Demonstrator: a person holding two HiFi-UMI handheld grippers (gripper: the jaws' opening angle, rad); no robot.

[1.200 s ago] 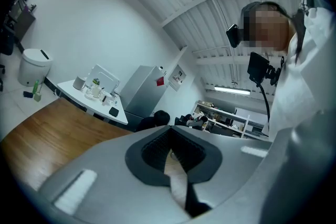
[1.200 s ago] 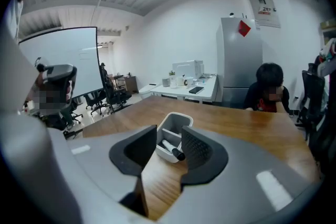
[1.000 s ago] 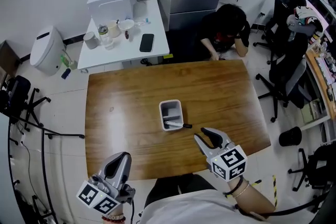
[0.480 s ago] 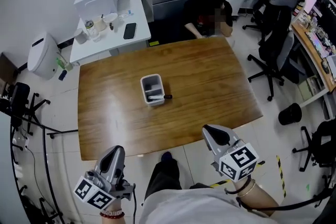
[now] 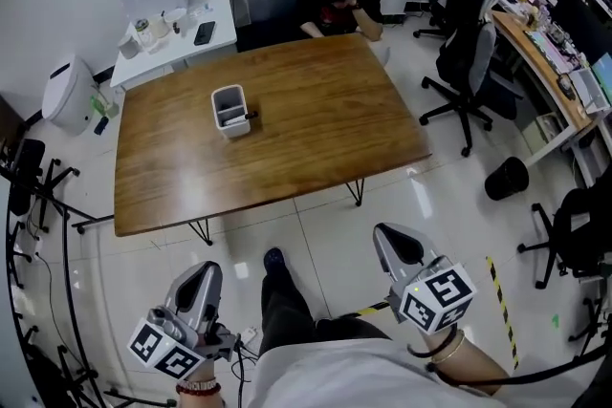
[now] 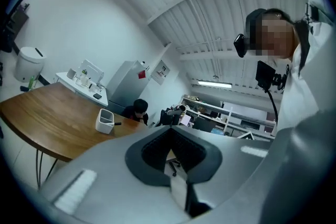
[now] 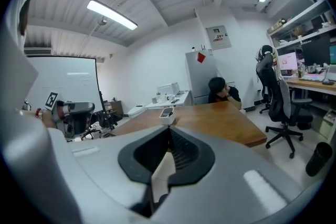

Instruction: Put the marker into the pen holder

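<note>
Head view: the biggest change is the distance. A second ago both grippers hung over the near edge of the brown wooden table (image 5: 306,110); now I see the whole tabletop from far away, with pale floor tiles (image 5: 325,215) between it and me, so the person who carries the rig has stepped well back from it.

The white rectangular pen holder (image 5: 229,110) stands upright on the left half of that table, as it did before. The marker with the black end (image 5: 251,116) is in it, leaning, with the dark end over the right rim.

The right gripper (image 5: 394,244) had its jaws wide apart a second ago. Now they are pressed together, and its own view shows nothing between them. The left gripper (image 5: 203,277) is low at my left, also with jaws together and nothing in them.

I judge from this that the marker was let go into the holder and the task is finished; both grippers are well apart from it, and no further reach seems needed.
</note>
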